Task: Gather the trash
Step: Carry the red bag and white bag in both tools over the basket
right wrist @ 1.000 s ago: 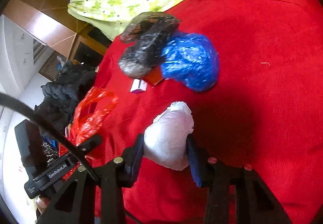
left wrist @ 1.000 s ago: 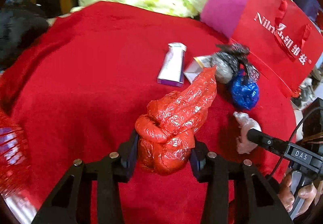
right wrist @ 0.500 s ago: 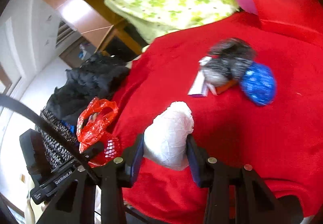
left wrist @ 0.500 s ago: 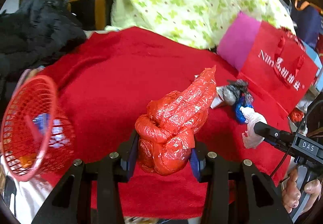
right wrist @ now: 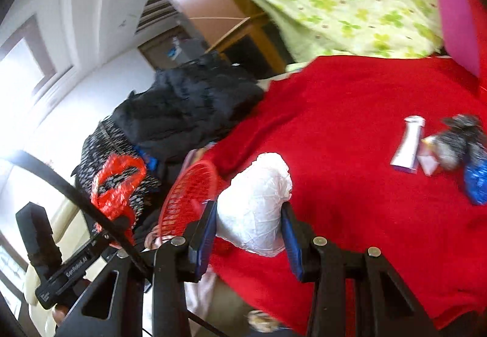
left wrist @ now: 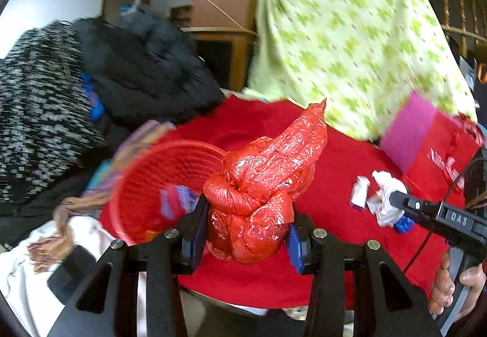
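My left gripper is shut on a knotted red plastic bag, held up just right of the red mesh basket at the left edge of the red blanket. My right gripper is shut on a crumpled white bag, with the same basket just to its left. In the right wrist view the red bag hangs from the left gripper at the far left. In the left wrist view the white bag shows in the right gripper at the right.
On the blanket lie a white tube, a grey-black bag and a blue bag. Dark clothes pile behind the basket. A green-patterned cloth and a red paper bag stand at the back right.
Both grippers have lifted off the blanket and swung left with their bags. The red basket, at the left edge before, now sits close beside both grippers.
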The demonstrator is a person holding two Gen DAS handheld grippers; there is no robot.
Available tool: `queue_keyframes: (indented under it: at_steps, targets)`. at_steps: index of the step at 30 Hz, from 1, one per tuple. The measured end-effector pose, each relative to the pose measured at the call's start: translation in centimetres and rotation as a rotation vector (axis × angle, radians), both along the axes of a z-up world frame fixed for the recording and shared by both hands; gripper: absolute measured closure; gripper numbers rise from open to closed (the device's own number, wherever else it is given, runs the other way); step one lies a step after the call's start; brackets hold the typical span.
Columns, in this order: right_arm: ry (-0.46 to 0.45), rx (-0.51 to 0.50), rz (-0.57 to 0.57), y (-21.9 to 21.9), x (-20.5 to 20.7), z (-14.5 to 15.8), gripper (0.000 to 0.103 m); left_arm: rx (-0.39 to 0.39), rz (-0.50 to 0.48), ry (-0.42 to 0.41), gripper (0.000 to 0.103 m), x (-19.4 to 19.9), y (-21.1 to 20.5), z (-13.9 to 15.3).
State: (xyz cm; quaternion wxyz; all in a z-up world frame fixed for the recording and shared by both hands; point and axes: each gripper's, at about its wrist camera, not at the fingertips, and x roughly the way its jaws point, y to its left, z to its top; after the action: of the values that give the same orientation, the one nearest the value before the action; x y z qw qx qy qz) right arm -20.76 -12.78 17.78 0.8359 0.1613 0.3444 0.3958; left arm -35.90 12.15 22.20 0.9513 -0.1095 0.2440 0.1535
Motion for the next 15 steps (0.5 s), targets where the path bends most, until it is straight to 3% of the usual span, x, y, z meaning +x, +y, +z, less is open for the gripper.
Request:
queue_keyframes:
  at_steps: [6,15]
  targets:
    - [-0.053,-0.033,0.057,3.9,-2.7,1.9,0.060,0.012,0.053,-0.054,0.056,-3.2,2.5,0.9]
    - [-0.122,-0.054,0.092,7.2,-5.1,3.8,0.060,-0.024,0.148,-0.065,0.056,-6.2,7.5,-0.2]
